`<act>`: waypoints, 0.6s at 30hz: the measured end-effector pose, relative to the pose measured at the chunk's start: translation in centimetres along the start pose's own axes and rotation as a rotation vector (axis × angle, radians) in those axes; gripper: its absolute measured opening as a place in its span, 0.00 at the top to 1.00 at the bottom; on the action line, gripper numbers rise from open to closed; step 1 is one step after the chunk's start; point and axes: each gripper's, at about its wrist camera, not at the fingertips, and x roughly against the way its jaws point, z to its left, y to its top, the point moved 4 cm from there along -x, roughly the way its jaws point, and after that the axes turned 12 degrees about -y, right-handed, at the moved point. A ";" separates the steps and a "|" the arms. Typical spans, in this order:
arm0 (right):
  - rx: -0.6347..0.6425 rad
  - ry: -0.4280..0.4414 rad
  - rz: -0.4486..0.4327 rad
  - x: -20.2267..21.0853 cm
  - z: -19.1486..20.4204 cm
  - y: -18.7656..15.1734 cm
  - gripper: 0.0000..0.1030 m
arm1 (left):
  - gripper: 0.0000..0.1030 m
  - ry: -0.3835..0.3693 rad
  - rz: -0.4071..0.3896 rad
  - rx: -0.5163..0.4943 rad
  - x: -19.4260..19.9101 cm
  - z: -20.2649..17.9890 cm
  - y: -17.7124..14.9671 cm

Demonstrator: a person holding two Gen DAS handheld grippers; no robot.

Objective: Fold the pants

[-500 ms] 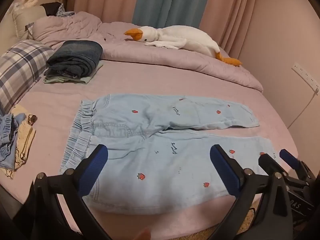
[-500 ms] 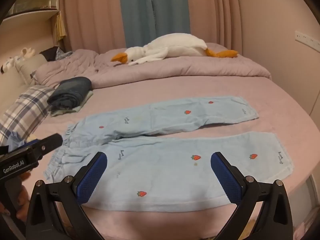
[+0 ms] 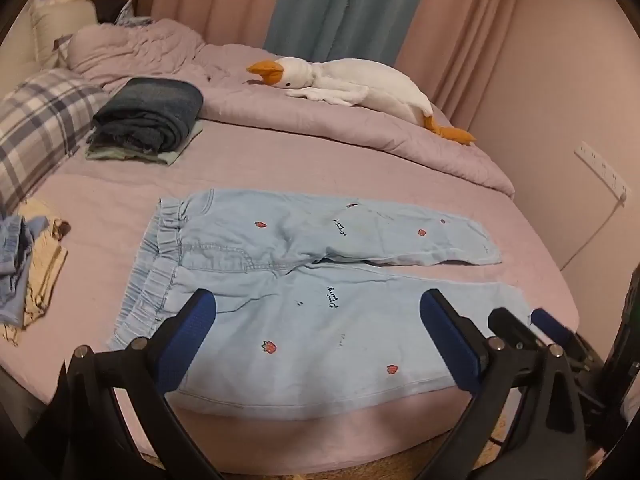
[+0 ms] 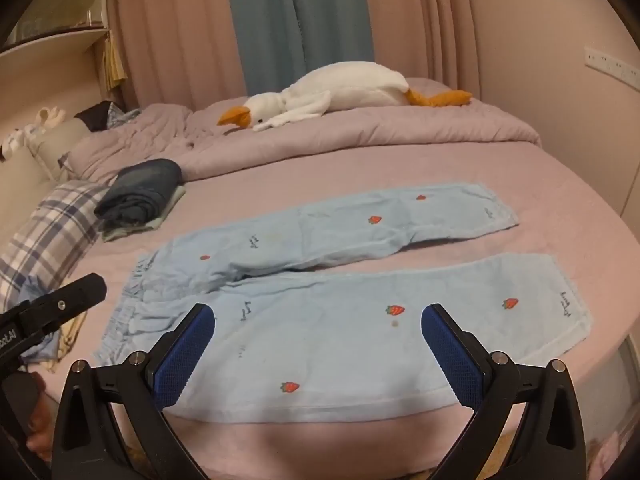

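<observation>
Here both tools hang just short of the bed's near edge, side by side, neither touching cloth: the left gripper (image 3: 318,330) has its blue pads spread wide and empty, and the right gripper (image 4: 318,340) stands just as wide with nothing between its fingers. Directly ahead of them, the pale blue pants (image 3: 304,280) lie flat on the pink bed (image 3: 320,168), long axis running crosswise to both tools, waistband (image 3: 160,264) off to the left and leg cuffs to the right. So the left gripper is nearer the elastic waist, the right one nearer the near leg's cuff (image 4: 568,300). The two legs are splayed slightly apart, the far one angling away, with a strip of sheet between them toward the cuffs. I'd judge no fold is made yet, and the likely first move is bringing one leg over the other. Beyond the far leg is open sheet before the bunched duvet (image 3: 360,120) and the plush goose (image 3: 360,84); a stack of folded clothes (image 3: 148,120) sits far left, loose garments (image 3: 28,264) nearer on that side.
</observation>
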 end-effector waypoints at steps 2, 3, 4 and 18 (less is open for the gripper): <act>-0.006 0.013 0.013 -0.3 0.0 0.0 0.00 | 0.02 -0.007 0.017 -0.025 -0.2 -0.2 -0.2; -0.006 0.020 0.023 -0.5 0.0 0.0 0.00 | 0.02 -0.014 0.023 -0.028 -0.2 -0.3 -0.3; -0.006 0.024 0.029 -0.6 0.1 0.0 0.00 | 0.02 -0.020 0.022 -0.025 -0.2 -0.3 -0.3; 0.002 0.014 0.033 -0.4 0.3 -0.3 0.00 | 0.02 0.040 0.056 -0.025 -0.9 -0.4 -0.8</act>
